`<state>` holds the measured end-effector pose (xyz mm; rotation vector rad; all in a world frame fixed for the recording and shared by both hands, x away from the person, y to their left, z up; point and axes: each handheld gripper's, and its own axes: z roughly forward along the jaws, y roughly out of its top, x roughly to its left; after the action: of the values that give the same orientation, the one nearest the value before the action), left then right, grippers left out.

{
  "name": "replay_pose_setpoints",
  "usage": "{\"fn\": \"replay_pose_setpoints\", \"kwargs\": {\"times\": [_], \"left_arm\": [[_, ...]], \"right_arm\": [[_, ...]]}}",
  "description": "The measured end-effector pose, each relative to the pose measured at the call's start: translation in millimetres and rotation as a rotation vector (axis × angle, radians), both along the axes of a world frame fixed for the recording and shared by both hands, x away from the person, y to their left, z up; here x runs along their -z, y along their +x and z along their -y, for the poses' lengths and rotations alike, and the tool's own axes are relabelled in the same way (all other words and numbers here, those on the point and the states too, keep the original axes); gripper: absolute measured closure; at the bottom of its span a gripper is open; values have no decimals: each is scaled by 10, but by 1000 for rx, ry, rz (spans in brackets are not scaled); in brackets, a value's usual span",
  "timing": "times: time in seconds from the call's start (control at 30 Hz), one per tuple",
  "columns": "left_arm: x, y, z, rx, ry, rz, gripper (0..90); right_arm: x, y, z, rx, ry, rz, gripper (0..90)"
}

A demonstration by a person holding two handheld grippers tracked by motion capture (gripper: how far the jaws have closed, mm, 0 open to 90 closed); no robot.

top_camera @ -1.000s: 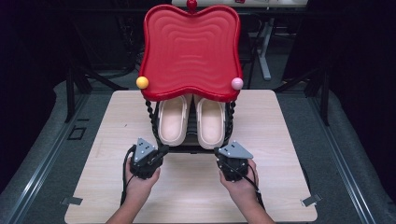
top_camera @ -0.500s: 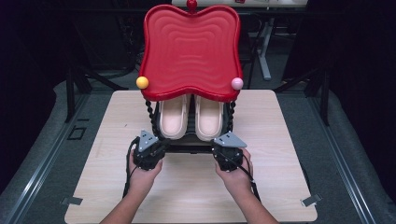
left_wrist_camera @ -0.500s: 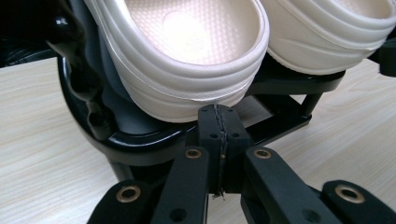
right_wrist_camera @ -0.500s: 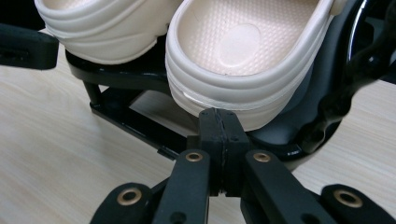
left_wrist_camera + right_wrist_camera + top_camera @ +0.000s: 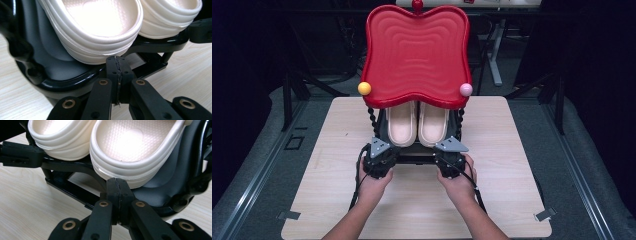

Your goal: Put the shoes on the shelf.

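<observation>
Ahead of your grippers the black rack's rim and cream rubber slippers block you, the red wavy tray overhangs; bare wooden tabletop lies open either side.

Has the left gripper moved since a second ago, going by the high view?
Yes. The left gripper has moved forward and inward across the table, closing on the black rack under the cream slippers.

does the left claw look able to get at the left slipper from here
Probably yes: the left claw sits shut just below the heel of the left slipper, nothing between them, but it must open first.
</observation>
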<state>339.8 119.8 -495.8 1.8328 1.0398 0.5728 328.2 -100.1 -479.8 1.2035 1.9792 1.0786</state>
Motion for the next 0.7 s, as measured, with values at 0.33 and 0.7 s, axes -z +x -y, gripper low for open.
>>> {"fn": "replay_pose_setpoints", "kwargs": {"times": [0.33,0.7], "left_arm": [[8,-19,-14,-2,11,10,850],[-166,-142,-144,-18,-14,84,734]], "right_arm": [[45,-13,-2,-3,18,5,856],[-97,-142,137,-6,76,47,724]]}}
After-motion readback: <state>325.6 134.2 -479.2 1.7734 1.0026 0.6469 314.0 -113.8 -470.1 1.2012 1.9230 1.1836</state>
